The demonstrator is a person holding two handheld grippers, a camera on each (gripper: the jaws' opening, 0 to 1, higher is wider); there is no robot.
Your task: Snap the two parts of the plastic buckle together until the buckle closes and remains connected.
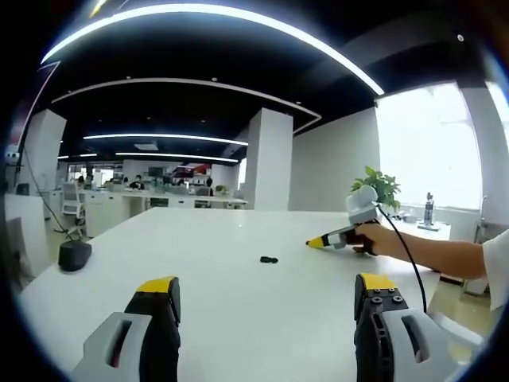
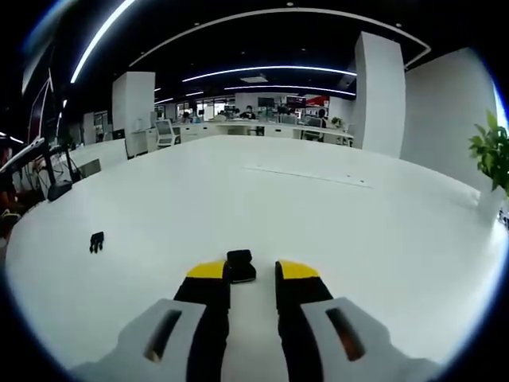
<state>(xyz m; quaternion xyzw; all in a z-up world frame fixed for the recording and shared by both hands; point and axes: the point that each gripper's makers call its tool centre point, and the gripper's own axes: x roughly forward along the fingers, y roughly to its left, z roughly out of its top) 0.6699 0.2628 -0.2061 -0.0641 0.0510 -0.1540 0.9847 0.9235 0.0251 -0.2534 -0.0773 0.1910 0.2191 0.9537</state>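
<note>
- Nearest in the right gripper view is the right gripper (image 2: pixel 253 274) itself: two grey jaws with yellow-capped black tips, standing a narrow gap apart, low over the white table (image 2: pixel 334 223).
- One black buckle part (image 2: pixel 240 265) lies on the table at those tips, touching or just against the inner edge of the left-hand tip and reaching a little beyond it. It looks blocky and dark, with a glossy upper face; finer shape cannot be made out.
- The gap is wider than the part, and the right-hand tip stands clear of it, so the jaws look released and not clamped on anything.
- A second black buckle part (image 2: pixel 96 241) lies well off to the left of the fingers, apart from the first. It is small, dark and seems forked; its detail is too small to read.
- That makes two buckle pieces counted, lying separate and unjoined.
- In the left gripper view, the left gripper (image 1: pixel 266 290) is nearest: two jaws spread wide apart with bare table (image 1: pixel 238 318) between them, holding nothing.
- Ahead of those fingers, roughly between them and well beyond, sits one small black piece (image 1: pixel 269 259) on the table.
- Further off to the right, the right gripper (image 1: pixel 316 243) rests its yellow tip on the table, held by a person's hand (image 1: pixel 378 239).
- One dark rounded object (image 1: pixel 75 255) sits beyond the left finger at the table's edge.
- One green plant (image 1: pixel 382 187) stands behind the hand.
</note>
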